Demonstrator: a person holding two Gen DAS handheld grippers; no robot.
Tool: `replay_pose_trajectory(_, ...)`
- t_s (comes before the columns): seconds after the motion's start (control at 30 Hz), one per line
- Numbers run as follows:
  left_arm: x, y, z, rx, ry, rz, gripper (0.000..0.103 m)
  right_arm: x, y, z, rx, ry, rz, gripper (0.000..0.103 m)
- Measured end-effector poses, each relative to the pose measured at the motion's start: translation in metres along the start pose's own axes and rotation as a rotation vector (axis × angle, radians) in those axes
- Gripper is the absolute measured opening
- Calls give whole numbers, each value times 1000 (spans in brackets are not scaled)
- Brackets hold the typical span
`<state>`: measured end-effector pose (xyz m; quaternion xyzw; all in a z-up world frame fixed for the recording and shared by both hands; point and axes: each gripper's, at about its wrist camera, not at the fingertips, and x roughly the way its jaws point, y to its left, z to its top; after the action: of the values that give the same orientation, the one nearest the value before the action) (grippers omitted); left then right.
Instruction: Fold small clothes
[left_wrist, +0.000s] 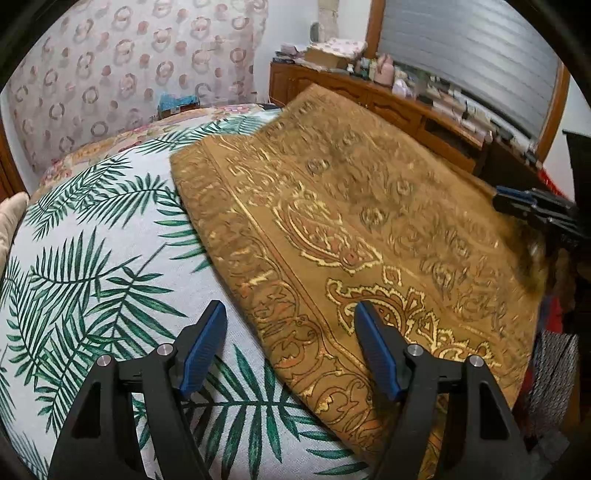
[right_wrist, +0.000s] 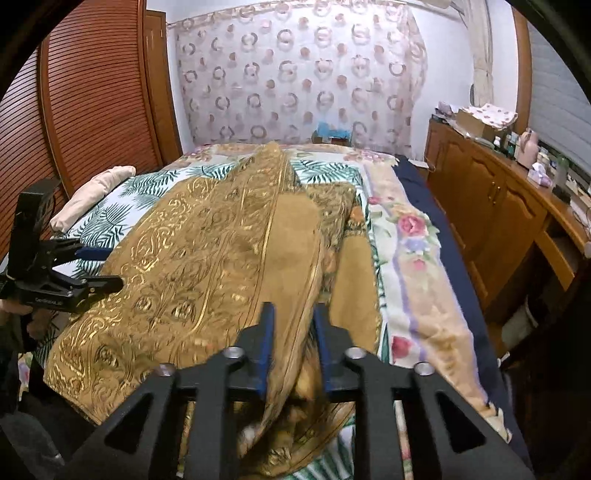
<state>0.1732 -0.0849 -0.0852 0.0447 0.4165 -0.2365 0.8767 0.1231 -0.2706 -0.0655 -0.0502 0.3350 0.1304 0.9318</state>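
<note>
A golden-brown cloth with gold paisley embroidery (left_wrist: 362, 236) lies on the palm-leaf bedsheet (left_wrist: 92, 266). My left gripper (left_wrist: 290, 317) is open and empty, its fingers straddling the cloth's near left edge just above it. My right gripper (right_wrist: 293, 325) is shut on a raised fold of the cloth (right_wrist: 207, 251), lifting its edge so the plain underside shows. The right gripper also shows in the left wrist view (left_wrist: 535, 214) at the cloth's far right edge. The left gripper shows in the right wrist view (right_wrist: 92, 269) at the left.
A wooden sideboard (right_wrist: 491, 192) with clutter runs along the bed's right side. A floral blanket (right_wrist: 413, 266) lies on the bed beside the cloth. A beige rolled pillow (right_wrist: 92, 192) sits at the bed's left. A patterned curtain (right_wrist: 295, 74) hangs behind.
</note>
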Motion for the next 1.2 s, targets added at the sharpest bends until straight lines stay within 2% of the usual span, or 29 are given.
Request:
replay_pose_trajectory(0.03, -4, 3, 2, -14, -16, 1, 73, -3, 0, 4, -6, -13, 5, 28)
replay_pose_trajectory(0.1, -13, 7, 5, -29, -47, 10, 73, -4, -2, 15, -21, -39, 9, 38)
replay_pose_trajectory(0.17, -21, 10, 8, -41, -77, 15, 73, 1, -4, 29, -33, -54, 22, 42)
replay_pose_trajectory(0.33, -36, 11, 16, -48, -128, 26, 73, 37, -9, 73, -26, -35, 45, 42)
replay_pose_trajectory(0.5, -39, 9, 15, -27, -135, 37, 73, 101, -15, 104, 34, 47, 0, 42)
replay_pose_trajectory(0.63, -39, 7, 11, -16, -133, 40, 73, 139, -3, 108, 25, 130, -15, 42)
replay_pose_trajectory(0.9, -33, 13, 4, -30, -120, 44, 73, 153, 40, 111, -77, 144, 40, 42)
replay_pose_trajectory(0.93, -32, 13, 4, -33, -117, 44, 73, 160, 35, 112, -77, 148, 36, 42)
replay_pose_trajectory(1.0, -31, 14, 2, -33, -111, 46, 73, 170, 34, 112, -76, 172, 13, 51)
replay_pose_trajectory(1.2, -31, 10, 1, -23, -106, 45, 73, 193, 21, 115, 23, 220, 31, 53)
